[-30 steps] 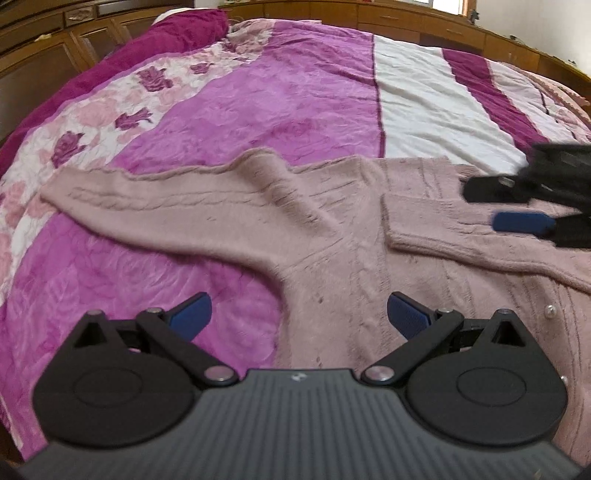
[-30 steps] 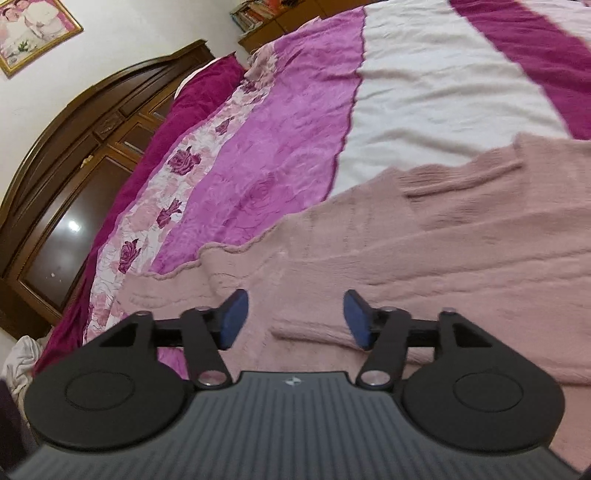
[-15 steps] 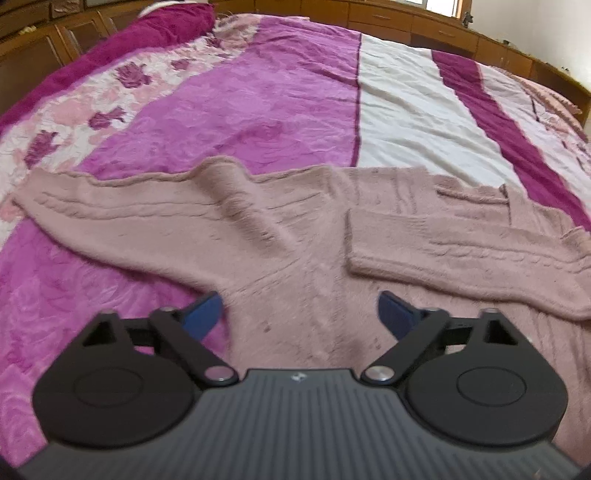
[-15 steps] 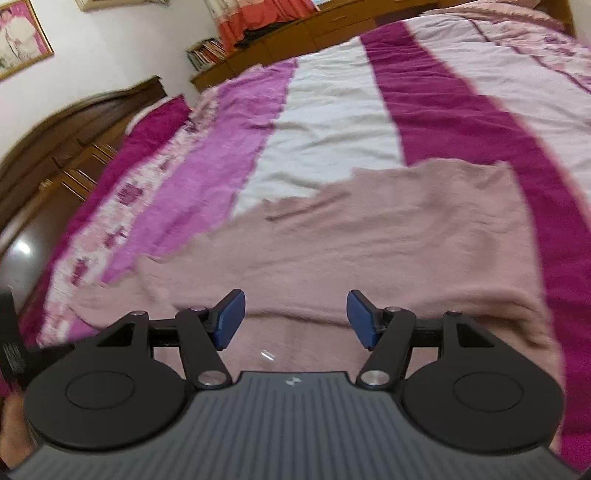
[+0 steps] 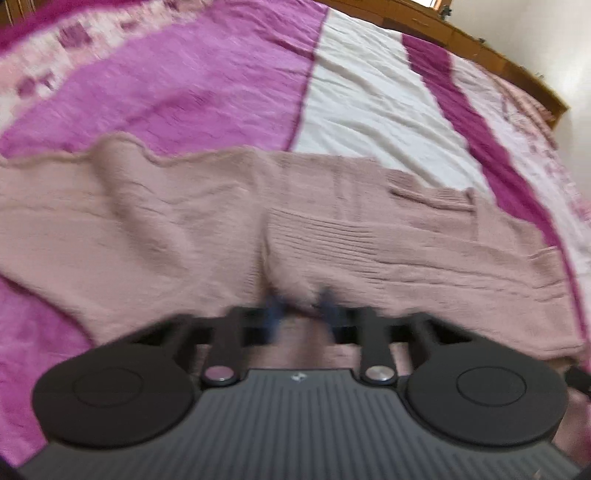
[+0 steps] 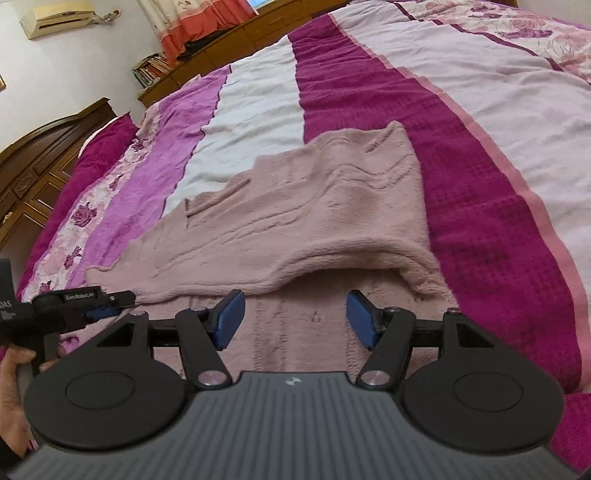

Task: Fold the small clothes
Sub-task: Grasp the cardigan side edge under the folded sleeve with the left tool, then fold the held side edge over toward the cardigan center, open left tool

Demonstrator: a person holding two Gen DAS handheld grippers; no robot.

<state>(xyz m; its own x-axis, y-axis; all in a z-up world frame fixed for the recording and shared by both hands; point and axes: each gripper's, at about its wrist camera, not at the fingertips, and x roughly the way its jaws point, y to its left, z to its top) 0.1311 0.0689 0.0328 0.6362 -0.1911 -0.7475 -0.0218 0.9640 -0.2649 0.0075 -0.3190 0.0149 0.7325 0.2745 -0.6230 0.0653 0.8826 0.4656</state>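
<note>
Bed (image 6: 480,229) fills both views, covered by a striped bedspread (image 5: 221,81): magenta, white, dark magenta bands, floral strips along the two side edges. Dark wooden headboard (image 6: 40,162) at one end of the bed; low wooden cabinet (image 6: 229,44) along the far edge with books (image 6: 147,70), an orange curtain (image 6: 199,22) above it, air conditioner (image 6: 55,16) high on the wall.

Pink knit sweater (image 6: 314,221) lies flat across the bed's near part, spread over the light magenta, white and dark magenta bands. One sleeve is folded back over the body, its fold edge forming a raised lip just ahead of the right hand-held gripper (image 6: 295,317). Other sleeve stretches out toward the headboard side. Small pocket flap (image 5: 428,192) visible on the front.

Left hand-held gripper (image 5: 301,306) is blurred; its jaws have just been closing and are now together, with a bit of sweater knit pinched between the blue pads near the folded sleeve's cuff. In the right wrist view it shows at left, held by a hand (image 6: 14,398).

Right hand-held gripper: jaws apart, blue pads (image 6: 231,317) clear of the cloth, sweater body below, nothing between them.
</note>
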